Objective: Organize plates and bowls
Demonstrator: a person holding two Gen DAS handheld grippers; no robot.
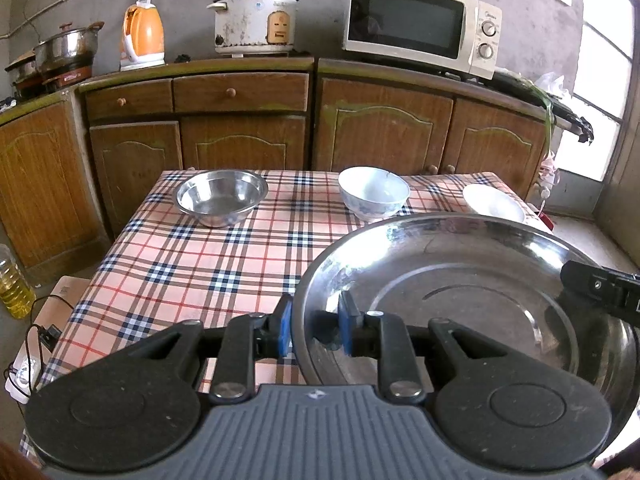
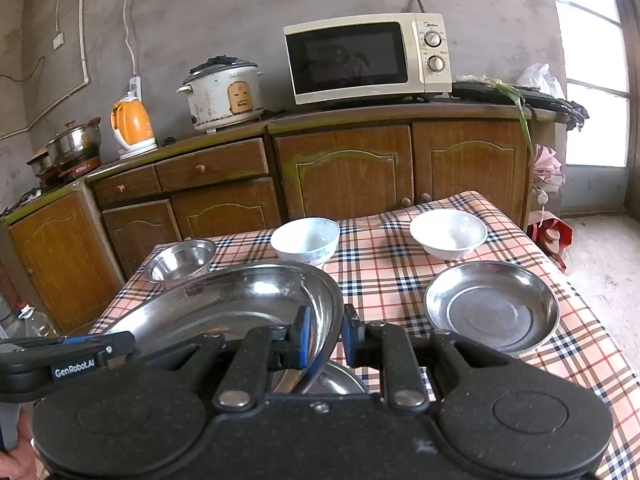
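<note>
I have both grippers pinched on one big steel plate (image 1: 460,292). My left gripper (image 1: 314,326) has its blue pads squeezed on the plate's left rim, and my right gripper (image 2: 325,338) squeezes the other rim. The plate is tipped above the checked table (image 1: 180,272). Another steel dish peeks out right under it. To the right lies a smaller steel plate (image 2: 491,307). Farther back sit a steel bowl (image 1: 221,197), a blue-and-white bowl (image 1: 374,193) and a white bowl (image 2: 448,233).
</note>
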